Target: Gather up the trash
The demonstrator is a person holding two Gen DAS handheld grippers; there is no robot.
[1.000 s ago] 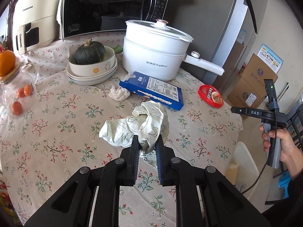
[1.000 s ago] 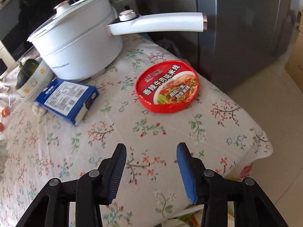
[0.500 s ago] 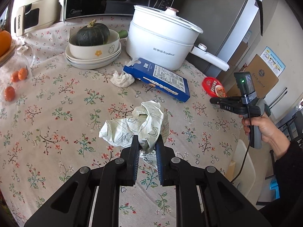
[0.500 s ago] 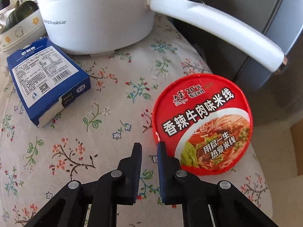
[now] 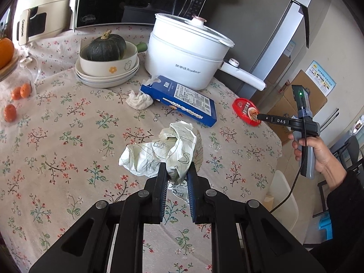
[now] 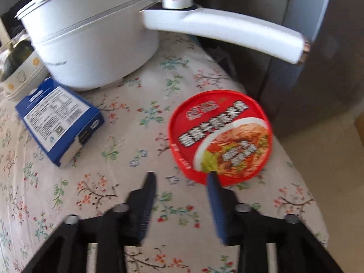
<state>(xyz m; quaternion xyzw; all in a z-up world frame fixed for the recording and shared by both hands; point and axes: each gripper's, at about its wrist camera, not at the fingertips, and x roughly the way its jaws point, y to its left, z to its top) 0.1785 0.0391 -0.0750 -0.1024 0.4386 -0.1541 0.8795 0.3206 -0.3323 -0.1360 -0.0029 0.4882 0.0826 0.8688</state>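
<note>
My left gripper (image 5: 177, 170) is shut on a crumpled white paper wrapper (image 5: 159, 152), which hangs over the floral tablecloth (image 5: 68, 136). A red round noodle-cup lid (image 6: 220, 136) lies near the table's right edge, also seen in the left wrist view as the lid (image 5: 244, 110). My right gripper (image 6: 181, 175) points down just short of it, jaws opening, with only cloth between them. Its right fingertip (image 6: 211, 177) overlaps the lid's near rim; contact is unclear. A blue carton (image 6: 59, 120) and a wadded tissue (image 5: 139, 100) lie further left.
A white electric pot (image 5: 186, 54) stands behind the carton, its long handle (image 6: 227, 34) reaching over the lid's far side. A bowl with a green pumpkin (image 5: 107, 52), a microwave (image 5: 127, 2) and a grey fridge (image 5: 273, 34) are behind. The table edge drops off at the right.
The right gripper came closer to the red lid, shut halfway through, and now stands open again. The left gripper has kept its grip on the paper wrapper, almost still.
</note>
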